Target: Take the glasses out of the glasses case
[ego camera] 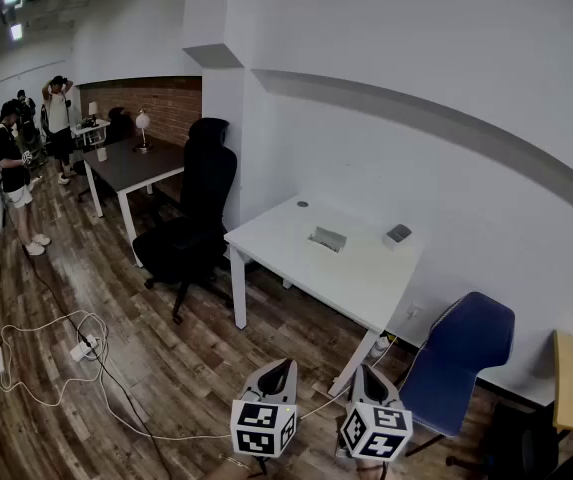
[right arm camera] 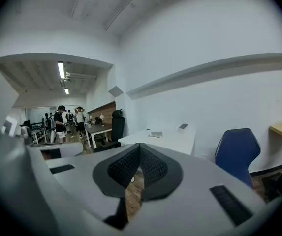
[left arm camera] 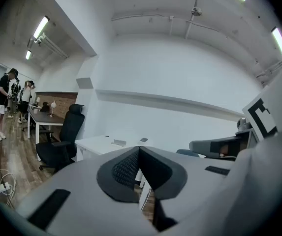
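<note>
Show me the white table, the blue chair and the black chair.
white table [ego camera: 356, 273]: head view, bare part of the top towards the front edge.
blue chair [ego camera: 463, 353]: head view, middle of the backrest.
black chair [ego camera: 209, 188]: head view, middle of the backrest.

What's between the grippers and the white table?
Head view: just wood floor crossed by a white cable. Left gripper and right gripper are well short of the white table.

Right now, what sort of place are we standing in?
Probably an open-plan office: a white desk by the wall, a black office chair beside it, a blue chair, and a dark desk further back.
</note>
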